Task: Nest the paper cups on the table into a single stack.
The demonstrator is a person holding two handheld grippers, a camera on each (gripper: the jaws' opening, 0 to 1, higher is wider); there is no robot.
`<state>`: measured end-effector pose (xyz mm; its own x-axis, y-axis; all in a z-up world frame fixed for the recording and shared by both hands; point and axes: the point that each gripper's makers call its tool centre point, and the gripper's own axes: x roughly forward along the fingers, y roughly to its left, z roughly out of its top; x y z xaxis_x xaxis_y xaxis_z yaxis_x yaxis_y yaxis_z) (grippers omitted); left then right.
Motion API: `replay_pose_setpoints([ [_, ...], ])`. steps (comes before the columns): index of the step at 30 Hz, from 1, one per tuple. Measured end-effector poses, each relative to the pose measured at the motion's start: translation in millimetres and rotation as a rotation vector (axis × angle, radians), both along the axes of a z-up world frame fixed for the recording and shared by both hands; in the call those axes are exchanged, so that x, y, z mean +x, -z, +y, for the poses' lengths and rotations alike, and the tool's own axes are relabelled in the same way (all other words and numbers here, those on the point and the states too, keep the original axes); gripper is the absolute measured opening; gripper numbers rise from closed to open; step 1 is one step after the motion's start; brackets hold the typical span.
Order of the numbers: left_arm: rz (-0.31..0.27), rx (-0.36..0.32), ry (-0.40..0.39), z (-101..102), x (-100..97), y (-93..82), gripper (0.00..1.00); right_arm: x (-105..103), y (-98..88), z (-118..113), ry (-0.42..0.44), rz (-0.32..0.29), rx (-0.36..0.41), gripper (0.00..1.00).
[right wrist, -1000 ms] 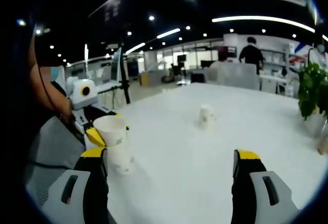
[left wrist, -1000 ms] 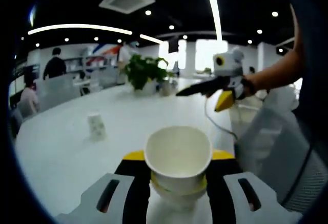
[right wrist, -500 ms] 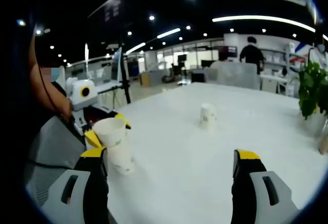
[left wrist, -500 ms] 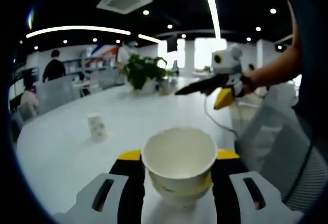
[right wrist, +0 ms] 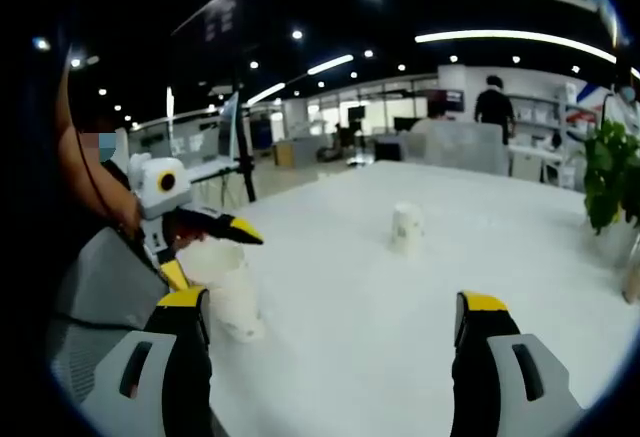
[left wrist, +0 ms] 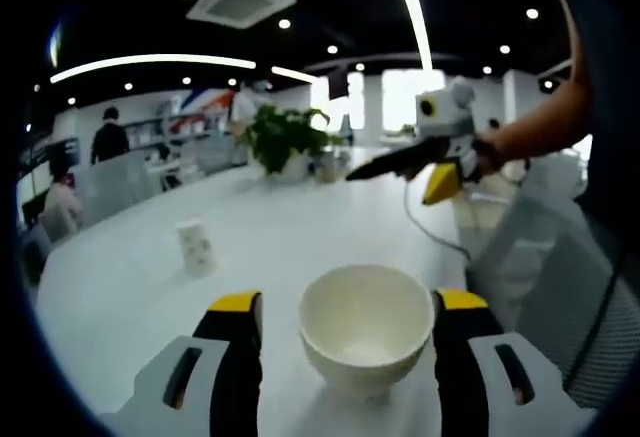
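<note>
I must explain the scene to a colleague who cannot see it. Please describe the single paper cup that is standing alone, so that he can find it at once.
Start from the large white table and look toward its middle, away from the person. There a single paper cup stands upright by itself, with bare tabletop all around it. Unlike the nested cup stack beside the left gripper, it is alone, far from both grippers, and has a faint print on its side.

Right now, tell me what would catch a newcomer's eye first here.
The open white paper cup stack stands on the white table between the left gripper's spread jaws, not pinched. A lone paper cup stands farther off mid-table. The right gripper hangs open over bare table, and a leafy plant sits at the far end.
</note>
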<state>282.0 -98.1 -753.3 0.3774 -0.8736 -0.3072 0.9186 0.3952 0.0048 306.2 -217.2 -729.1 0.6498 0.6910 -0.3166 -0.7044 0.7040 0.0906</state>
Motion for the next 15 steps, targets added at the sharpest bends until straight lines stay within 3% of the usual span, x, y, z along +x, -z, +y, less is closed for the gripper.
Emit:
replay_pose_setpoints([
  [3, 0.006, 0.001, -0.016, 1, 2.5, 1.9, 0.84, 0, 0.8, 0, 0.001, 0.001, 0.002, 1.0],
  [8, 0.007, -0.026, -0.038, 3, 7.3, -3.7, 0.91, 0, -0.3, -1, 0.003, -0.001, 0.003, 1.0],
  [10, 0.032, -0.05, -0.061, 4, 10.2, -7.4, 0.98, 0, -0.5, -1, 0.005, -0.001, 0.004, 1.0],
  [11, 0.063, -0.067, -0.063, 4, 9.3, -8.7, 0.98, 0, -0.6, -1, 0.004, -0.002, 0.003, 1.0],
  [15, 0.044, -0.085, -0.078, 11, 18.9, -19.2, 0.98, 1, -1.6, -2, 0.005, -0.004, 0.003, 1.0],
])
